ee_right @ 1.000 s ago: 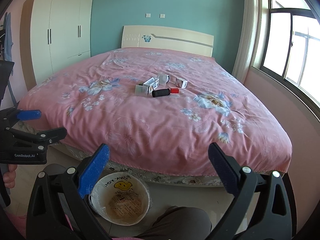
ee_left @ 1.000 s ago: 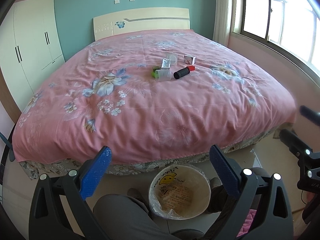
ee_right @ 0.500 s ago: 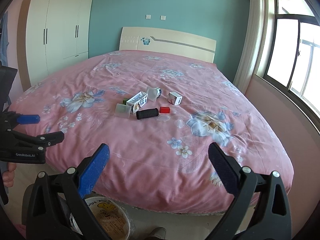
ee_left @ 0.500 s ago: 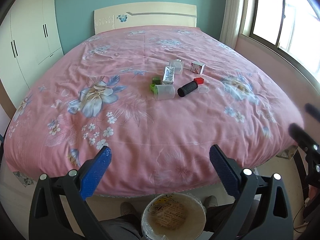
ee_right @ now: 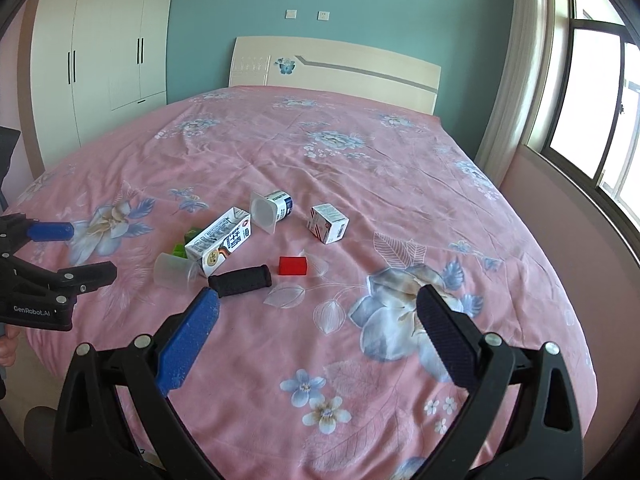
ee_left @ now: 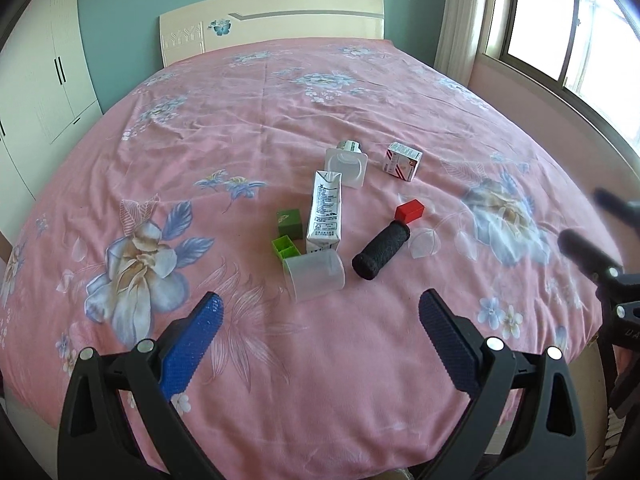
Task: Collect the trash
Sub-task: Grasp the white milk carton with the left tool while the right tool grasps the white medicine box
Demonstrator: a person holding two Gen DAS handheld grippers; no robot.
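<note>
Trash lies in a cluster on the pink floral bed: a white milk carton (ee_left: 325,213) (ee_right: 219,238), a clear plastic cup (ee_left: 314,275) (ee_right: 173,271) on its side, a black foam roll (ee_left: 381,251) (ee_right: 240,280), a red block (ee_left: 409,211) (ee_right: 293,265), green boxes (ee_left: 289,223), a yogurt cup (ee_left: 346,164) (ee_right: 270,211) and a small white box (ee_left: 403,161) (ee_right: 328,223). My left gripper (ee_left: 320,316) is open and empty, just short of the clear cup. My right gripper (ee_right: 318,312) is open and empty, near the black roll.
The bed (ee_left: 360,100) fills both views, with a cream headboard (ee_right: 336,68) at the far end. A white wardrobe (ee_right: 100,40) stands left and a window (ee_right: 592,92) right. The left gripper shows at the right wrist view's left edge (ee_right: 48,280).
Both grippers have risen and moved forward over the bed toward the trash. The waste bin on the floor has dropped out of view.
</note>
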